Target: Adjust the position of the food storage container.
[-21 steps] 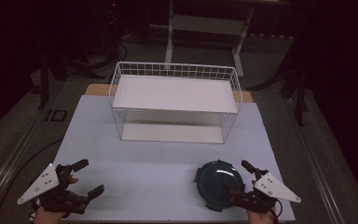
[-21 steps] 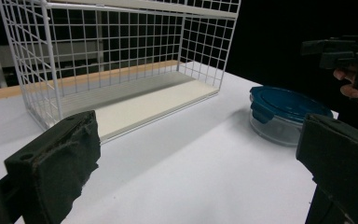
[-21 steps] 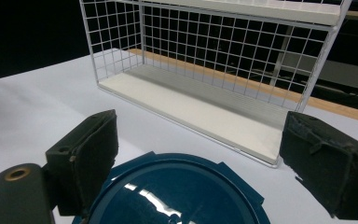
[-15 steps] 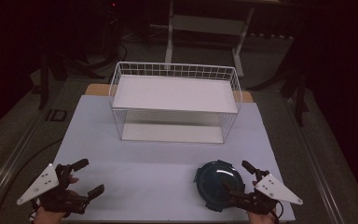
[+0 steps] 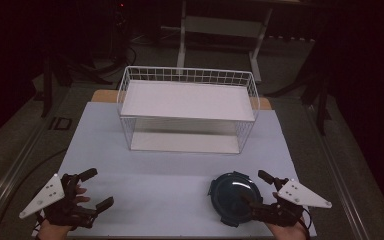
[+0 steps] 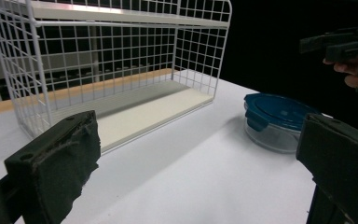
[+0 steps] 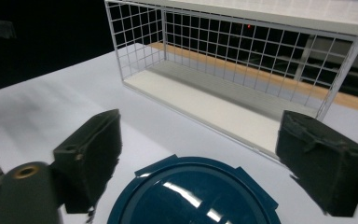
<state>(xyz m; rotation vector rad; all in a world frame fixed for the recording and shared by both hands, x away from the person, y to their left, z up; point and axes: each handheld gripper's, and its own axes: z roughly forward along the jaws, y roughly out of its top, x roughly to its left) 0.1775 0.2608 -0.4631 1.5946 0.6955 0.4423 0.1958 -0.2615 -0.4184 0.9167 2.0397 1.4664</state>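
Grippers wide at the near edge, container by the right one

Container (image 5: 234,196), round, with clear walls and a dark blue glossy lid that had clip tabs around its rim, sat on the tabletop (image 5: 180,170) near the front edge, toward the right corner. I saw my right gripper (image 5: 257,192) just beside it at that edge, its jaws spread wide. In the high view one jaw reached in over the lid's right part and the other stood off past the rim; in the right gripper view the lid lay low between the two black, rough-faced pads (image 7: 91,156), and neither pad pressed on it. Nothing was grasped.

My left gripper (image 5: 96,189) rested near the front left corner, well apart from the container, its jaws also released and gaping with only bare tabletop between them. Its blocky pads (image 6: 58,165) looked worn and slightly fuzzy at the edges. A grey three-cornered plate topped each gripper.

Toward the back edge, centred, stood a white wire rack (image 5: 187,107), a rectangular grid cage with a flat white board as its upper shelf and a second pale board at its base. The tabletop itself was a smooth, matte, pale sheet, with a strip of wood showing behind the rack.
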